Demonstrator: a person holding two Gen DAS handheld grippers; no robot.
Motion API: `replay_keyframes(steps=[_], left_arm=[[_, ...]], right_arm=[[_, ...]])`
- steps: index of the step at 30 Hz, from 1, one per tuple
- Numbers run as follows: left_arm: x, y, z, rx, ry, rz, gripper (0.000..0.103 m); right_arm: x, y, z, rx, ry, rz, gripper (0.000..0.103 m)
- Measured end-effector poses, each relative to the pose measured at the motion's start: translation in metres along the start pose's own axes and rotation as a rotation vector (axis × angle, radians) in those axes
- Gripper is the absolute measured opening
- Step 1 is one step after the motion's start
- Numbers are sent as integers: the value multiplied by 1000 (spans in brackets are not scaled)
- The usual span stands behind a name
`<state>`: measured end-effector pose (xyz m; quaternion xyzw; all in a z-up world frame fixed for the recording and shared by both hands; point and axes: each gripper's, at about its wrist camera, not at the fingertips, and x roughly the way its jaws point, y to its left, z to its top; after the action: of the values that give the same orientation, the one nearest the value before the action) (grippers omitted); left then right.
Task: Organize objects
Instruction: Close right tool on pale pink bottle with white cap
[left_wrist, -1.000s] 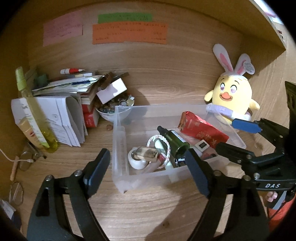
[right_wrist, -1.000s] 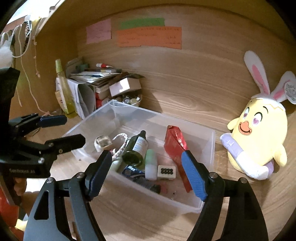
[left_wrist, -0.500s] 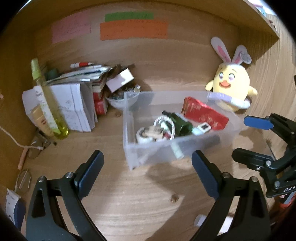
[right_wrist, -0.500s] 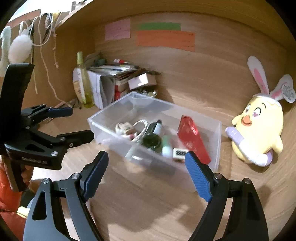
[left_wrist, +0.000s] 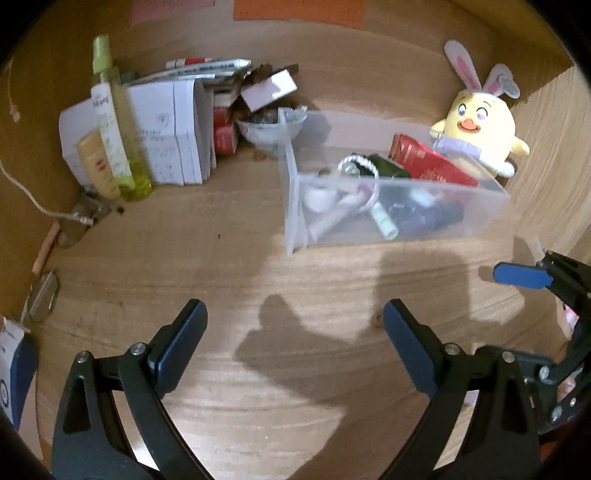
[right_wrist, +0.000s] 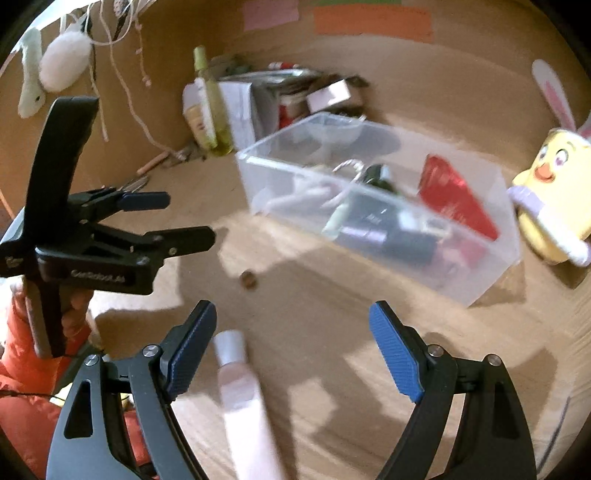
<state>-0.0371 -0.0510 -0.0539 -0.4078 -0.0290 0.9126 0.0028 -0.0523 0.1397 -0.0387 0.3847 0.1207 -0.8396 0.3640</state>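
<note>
— From my end I see a wooden tabletop (left_wrist: 207, 236) closed in by a wooden back wall (left_wrist: 369, 74) and wooden side panels.

— Anything on that wall?

— Paper notes, an orange strip (right_wrist: 373, 23) and a pink one (right_wrist: 271, 13). White cords (right_wrist: 122, 74) hang at the left. Light falls in patches, with hard shadows (left_wrist: 295, 350) across the wood.

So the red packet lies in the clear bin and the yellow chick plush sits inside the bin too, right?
Not quite. The red packet does lie in the clear bin, but the yellow chick plush sits outside it, on the wood beside its far end. The left wrist view shows this.
</note>
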Motion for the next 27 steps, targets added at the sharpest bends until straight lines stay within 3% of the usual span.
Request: replay_keyframes(steps=[4,9,11,14,21,27], left_arm=[[0,-1,-10,4,2,-6,97],[0,-5,-16,9,9,-43,95],[1,-7,-17,17,16,-53,85],[5,-11,-17,24,33,-73,81],[17,-24,-15,45,68,-119,72],[28,-35,-9,67,102,-152,56]], right_arm=[[9,15,-11,-38,38,20,81],[22,27,-19,-75,93,47,53],[26,30,-21,-81,108,55,40],[29,33,-24,-98,110,44,24],[18,23,-22,-67,74,7,19],[6,1,-15,-2,31,-39,19]])
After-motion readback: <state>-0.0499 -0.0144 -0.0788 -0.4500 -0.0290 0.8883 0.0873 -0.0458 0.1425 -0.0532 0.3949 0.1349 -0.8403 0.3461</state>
